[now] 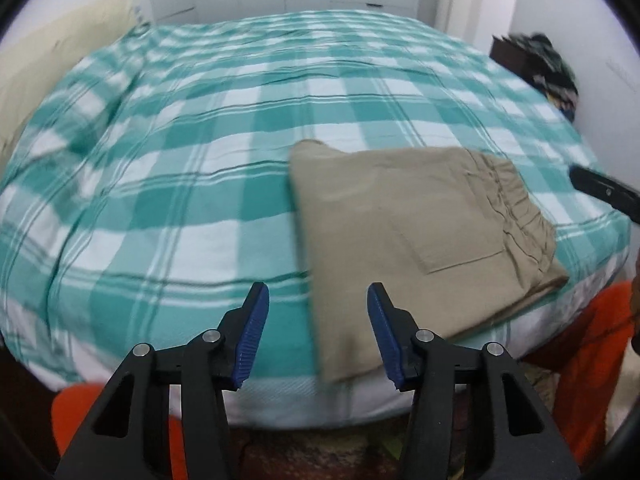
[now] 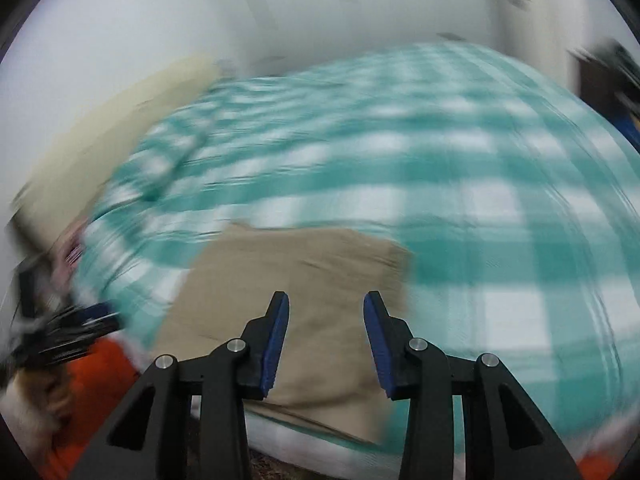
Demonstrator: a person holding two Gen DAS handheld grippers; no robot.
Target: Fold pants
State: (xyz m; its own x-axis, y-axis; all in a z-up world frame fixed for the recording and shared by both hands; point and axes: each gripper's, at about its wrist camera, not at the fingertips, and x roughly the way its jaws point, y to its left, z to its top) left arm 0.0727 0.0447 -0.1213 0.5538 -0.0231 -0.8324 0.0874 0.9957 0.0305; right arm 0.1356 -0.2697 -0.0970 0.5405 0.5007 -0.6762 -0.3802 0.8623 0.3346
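Note:
Khaki pants point(image 1: 404, 236) lie folded into a flat rectangle near the bed's front edge, back pocket and gathered waistband facing up on the right. My left gripper point(image 1: 318, 294) hovers over the front-left corner of the pants, open, with nothing between its blue pads. In the right wrist view, which is heavily blurred, the same pants point(image 2: 296, 276) lie just ahead of my right gripper point(image 2: 326, 300), which is open and empty too. A black part of the right gripper point(image 1: 604, 190) pokes in at the right edge of the left wrist view.
The bed point(image 1: 240, 128) carries a teal and white checked cover. A cream pillow point(image 1: 44, 64) lies at its far left. A dark pile of clothes point(image 1: 548, 68) sits on a stand by the right wall. Orange trouser legs point(image 1: 588, 352) stand against the bed's front edge.

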